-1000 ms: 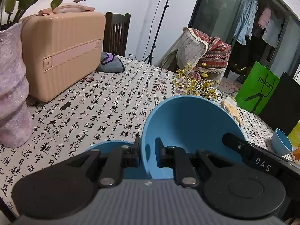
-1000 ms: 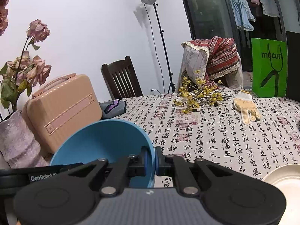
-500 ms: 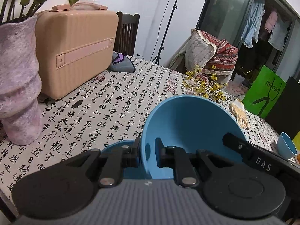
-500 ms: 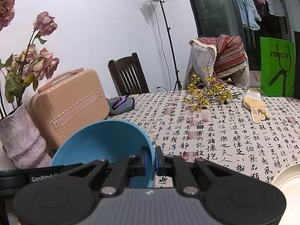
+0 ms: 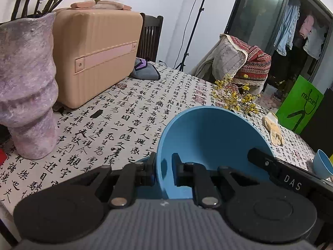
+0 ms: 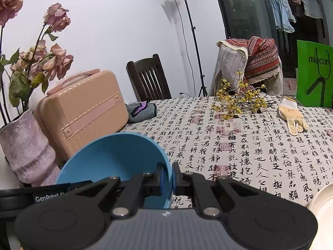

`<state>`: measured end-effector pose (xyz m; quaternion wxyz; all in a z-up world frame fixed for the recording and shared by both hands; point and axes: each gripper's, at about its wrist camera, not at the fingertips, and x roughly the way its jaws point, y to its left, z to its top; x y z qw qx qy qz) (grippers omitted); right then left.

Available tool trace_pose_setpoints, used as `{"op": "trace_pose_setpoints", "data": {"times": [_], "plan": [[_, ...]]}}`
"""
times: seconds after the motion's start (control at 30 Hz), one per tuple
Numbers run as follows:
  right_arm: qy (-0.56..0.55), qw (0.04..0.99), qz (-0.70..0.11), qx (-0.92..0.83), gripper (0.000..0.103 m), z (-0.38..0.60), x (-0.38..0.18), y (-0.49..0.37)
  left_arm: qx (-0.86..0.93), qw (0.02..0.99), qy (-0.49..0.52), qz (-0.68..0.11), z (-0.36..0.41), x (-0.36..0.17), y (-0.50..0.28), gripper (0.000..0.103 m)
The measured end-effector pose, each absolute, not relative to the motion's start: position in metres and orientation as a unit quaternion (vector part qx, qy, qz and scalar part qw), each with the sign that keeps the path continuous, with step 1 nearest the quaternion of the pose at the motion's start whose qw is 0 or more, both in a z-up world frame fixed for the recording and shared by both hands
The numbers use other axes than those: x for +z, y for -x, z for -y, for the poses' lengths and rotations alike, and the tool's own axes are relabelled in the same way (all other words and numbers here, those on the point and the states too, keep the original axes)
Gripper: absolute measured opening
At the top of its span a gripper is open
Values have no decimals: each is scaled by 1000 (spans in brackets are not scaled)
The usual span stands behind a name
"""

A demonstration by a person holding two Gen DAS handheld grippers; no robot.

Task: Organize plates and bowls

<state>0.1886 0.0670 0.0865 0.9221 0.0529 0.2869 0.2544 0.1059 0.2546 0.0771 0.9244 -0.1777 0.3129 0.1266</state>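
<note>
A large blue bowl (image 5: pixel 210 143) hangs tilted above the calligraphy tablecloth (image 5: pixel 124 123), gripped on opposite sides of its rim. My left gripper (image 5: pixel 164 162) is shut on the left rim, one finger inside and one outside. My right gripper (image 6: pixel 167 175) is shut on the right rim of the same bowl (image 6: pixel 116 158). Each view shows the other gripper's black body across the bowl. A small blue bowl (image 5: pixel 322 164) sits at the far right. A white plate's edge (image 6: pixel 322 195) shows at the lower right of the right wrist view.
A purple vase (image 5: pixel 29 95) with dried roses and a tan hard case (image 5: pixel 95 58) stand close on the left. Further back lie a grey pouch (image 6: pixel 141 109), yellow flower sprigs (image 6: pixel 239 100) and a knit glove (image 6: pixel 291 118). Chairs and a green bag (image 6: pixel 314 75) stand beyond the table.
Both grippers have carried the blue bowl a little to the left, nearer the vase and the tan case. Both grips on the rim are unchanged.
</note>
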Motion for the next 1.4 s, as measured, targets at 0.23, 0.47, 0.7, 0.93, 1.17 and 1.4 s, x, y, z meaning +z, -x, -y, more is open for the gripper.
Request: {"op": "trace_pose_setpoints", "data": {"times": [0.23, 0.47, 0.7, 0.93, 1.17, 1.4], "plan": [[-48, 919, -292, 260, 8, -76, 83, -187, 134, 922, 181, -316, -263, 73, -103, 15], [-40, 916, -298, 264, 8, -86, 78, -184, 140, 918, 181, -323, -270, 65, -98, 15], [-33, 912, -308, 269, 8, -95, 69, -182, 149, 915, 182, -329, -276, 57, -95, 15], [-29, 911, -311, 271, 8, -100, 63, -179, 155, 914, 171, -335, -275, 52, -93, 15], [-25, 910, -314, 271, 8, -102, 58, -178, 161, 915, 154, -338, -272, 49, -93, 15], [-12, 916, -304, 263, 9, -105, 54, -172, 166, 916, 129, -341, -268, 48, -95, 15]]}}
